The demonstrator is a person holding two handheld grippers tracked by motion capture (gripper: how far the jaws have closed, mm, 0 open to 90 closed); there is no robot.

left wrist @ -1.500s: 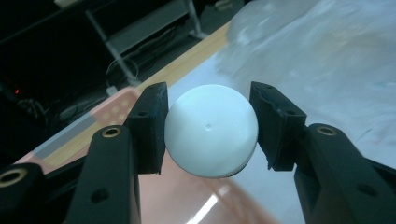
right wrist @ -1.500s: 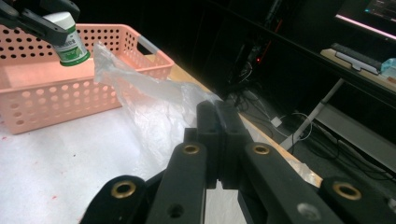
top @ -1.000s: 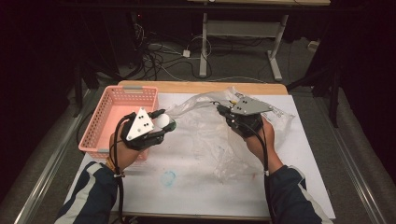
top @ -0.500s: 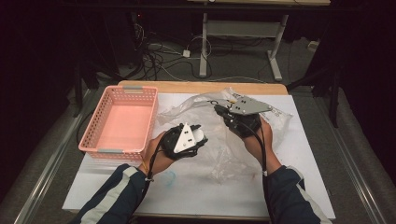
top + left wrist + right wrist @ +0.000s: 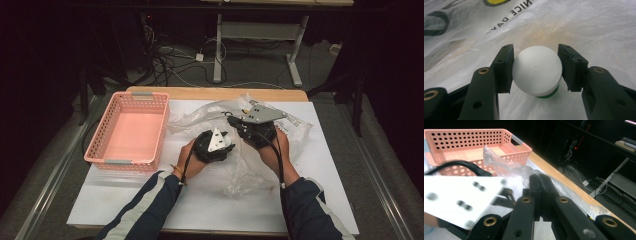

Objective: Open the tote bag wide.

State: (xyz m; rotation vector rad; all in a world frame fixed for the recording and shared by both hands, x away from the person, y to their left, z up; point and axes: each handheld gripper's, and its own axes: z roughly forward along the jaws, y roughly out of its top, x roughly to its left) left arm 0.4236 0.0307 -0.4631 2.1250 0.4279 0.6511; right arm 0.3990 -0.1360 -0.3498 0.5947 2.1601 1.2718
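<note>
- The left gripper [image 5: 537,72] pinched a white ball [image 5: 537,73] between its 2 jaws, which pressed against the ball's sides; a green rim showed beneath the ball
- In the left gripper view the ball hung just above the clear plastic bag [image 5: 579,27], whose printed lettering lay beyond it
- In the high view the left gripper [image 5: 215,142] sat over the middle of the bag [image 5: 292,127], next to the right gripper [image 5: 245,121] and well apart from the pink basket [image 5: 131,131]
- The right gripper [image 5: 541,183] had its jaws pressed together; a fold of the bag rose just past their tips, so it was probably pinching the plastic, though the contact itself could not be made out
- The basket [image 5: 474,137] looked bare inside, apart from a flap of plastic draped near its rim
- Judged from this, the work was partly done: the ball was secured and carried to the bag, and one edge of the bag seemed held up
- Left to do, as a guess: slip the ball into the bag's mouth and let go, or lift it clear if it was coming out; which of the 2 could not be told
- The white table [image 5: 150,200] otherwise carried only the bag and basket
</note>
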